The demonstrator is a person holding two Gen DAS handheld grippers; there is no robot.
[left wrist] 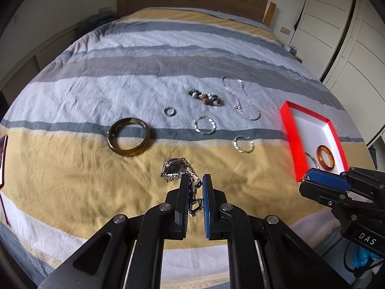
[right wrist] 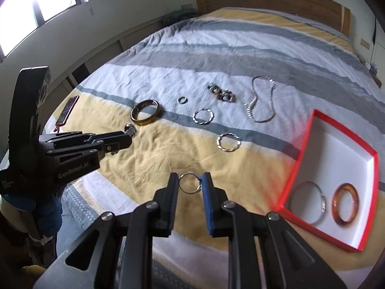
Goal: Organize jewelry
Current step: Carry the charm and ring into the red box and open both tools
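Note:
My left gripper (left wrist: pixel 195 183) is shut on the band of a silver watch (left wrist: pixel 174 168), whose face rests on the yellow stripe of the bedspread. My right gripper (right wrist: pixel 190 183) is shut on a thin silver ring bangle (right wrist: pixel 190 183), held above the bed just left of the red box (right wrist: pixel 303 144). The box has a white inside and holds a silver bangle (right wrist: pixel 310 202) and an amber bangle (right wrist: pixel 346 204). The left gripper also shows in the right wrist view (right wrist: pixel 128 136), the right gripper in the left wrist view (left wrist: pixel 310 177).
On the bedspread lie a dark gold bangle (left wrist: pixel 128 136), a small ring (left wrist: pixel 170 111), two twisted silver bangles (left wrist: pixel 204 125) (left wrist: pixel 243 144), a beaded bracelet (left wrist: pixel 207 97) and a silver chain necklace (left wrist: pixel 243 101). A phone (right wrist: pixel 67 110) lies at the bed's left edge. Headboard at the far end, wardrobe on the right.

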